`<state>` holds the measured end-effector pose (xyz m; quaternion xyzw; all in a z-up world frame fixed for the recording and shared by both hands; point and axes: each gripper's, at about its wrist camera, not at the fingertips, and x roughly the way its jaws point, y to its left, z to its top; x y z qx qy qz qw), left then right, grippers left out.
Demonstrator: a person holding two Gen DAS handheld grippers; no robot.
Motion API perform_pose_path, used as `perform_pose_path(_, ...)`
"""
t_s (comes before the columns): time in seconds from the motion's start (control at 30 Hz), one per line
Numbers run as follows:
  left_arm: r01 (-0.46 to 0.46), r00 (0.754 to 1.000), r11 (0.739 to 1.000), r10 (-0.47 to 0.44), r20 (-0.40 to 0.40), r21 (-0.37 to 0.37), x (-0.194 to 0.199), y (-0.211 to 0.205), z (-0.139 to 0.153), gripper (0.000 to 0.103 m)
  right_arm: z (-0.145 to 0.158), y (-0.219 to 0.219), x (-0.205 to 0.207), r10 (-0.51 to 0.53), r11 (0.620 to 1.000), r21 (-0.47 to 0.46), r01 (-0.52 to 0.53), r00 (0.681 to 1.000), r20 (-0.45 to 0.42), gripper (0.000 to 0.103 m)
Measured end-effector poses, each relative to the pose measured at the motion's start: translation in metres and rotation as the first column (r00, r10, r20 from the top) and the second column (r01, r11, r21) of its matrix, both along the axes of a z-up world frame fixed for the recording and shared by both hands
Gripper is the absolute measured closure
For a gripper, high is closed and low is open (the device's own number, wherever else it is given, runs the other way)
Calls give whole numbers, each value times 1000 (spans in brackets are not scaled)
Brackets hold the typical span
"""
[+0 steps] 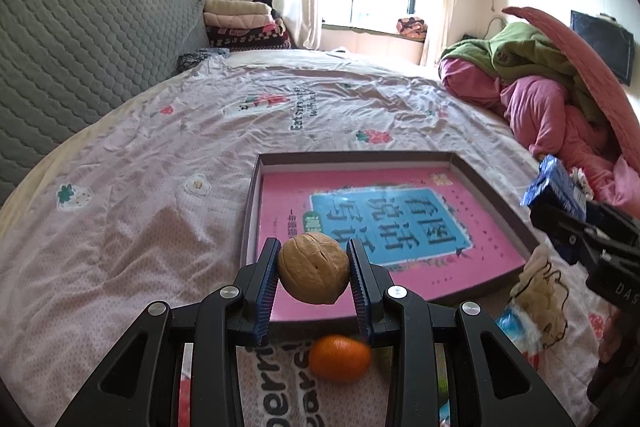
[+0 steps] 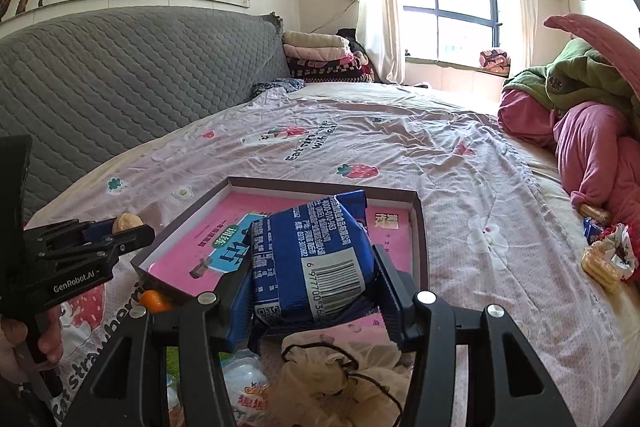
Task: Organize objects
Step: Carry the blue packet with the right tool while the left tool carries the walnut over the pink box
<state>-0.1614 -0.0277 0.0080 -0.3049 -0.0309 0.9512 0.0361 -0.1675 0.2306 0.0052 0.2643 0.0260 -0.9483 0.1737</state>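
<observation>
1. Bedroom setting: a wide bed [image 1: 160, 167] under a pale strawberry-print sheet fills both views, with a grey quilted headboard along one side and a heap of pink and green bedding at the other.
2. Landmark: a shallow dark-walled box tray [image 1: 256, 211] lies on the sheet, a pink book [image 1: 400, 227] flat on its floor.
3. Over the tray's near edge, the right gripper [image 2: 312, 291] has its fingers clamped on a blue snack packet [image 2: 316, 255], held across the packet's width. Judged soft, light and crinkly; the film may slide or crush, so a broad mid-body hold like this suits it.
4. Just short of the tray's near-left corner, the left gripper [image 1: 314, 283] is pinched on a walnut [image 1: 313, 267], pads at its two sides. Judged hard, light and round, so it could roll out unless gripped across the widest part.
5. On the sheet before the tray's near wall lies a small orange [image 1: 339, 358], untouched; judged firm, smooth, and likely to roll.
6. Beside the orange, nearer the tray's right corner, lies a crumpled cream cloth pouch [image 2: 336, 371] with a dark cord; limp.
</observation>
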Motion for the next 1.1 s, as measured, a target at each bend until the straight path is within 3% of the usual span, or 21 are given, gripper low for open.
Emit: perform_pose_path(1.1,-31,999,998,32,21,-54,-42,11,11,69,14,16,-31,-38,999,4,38,999,-27,50)
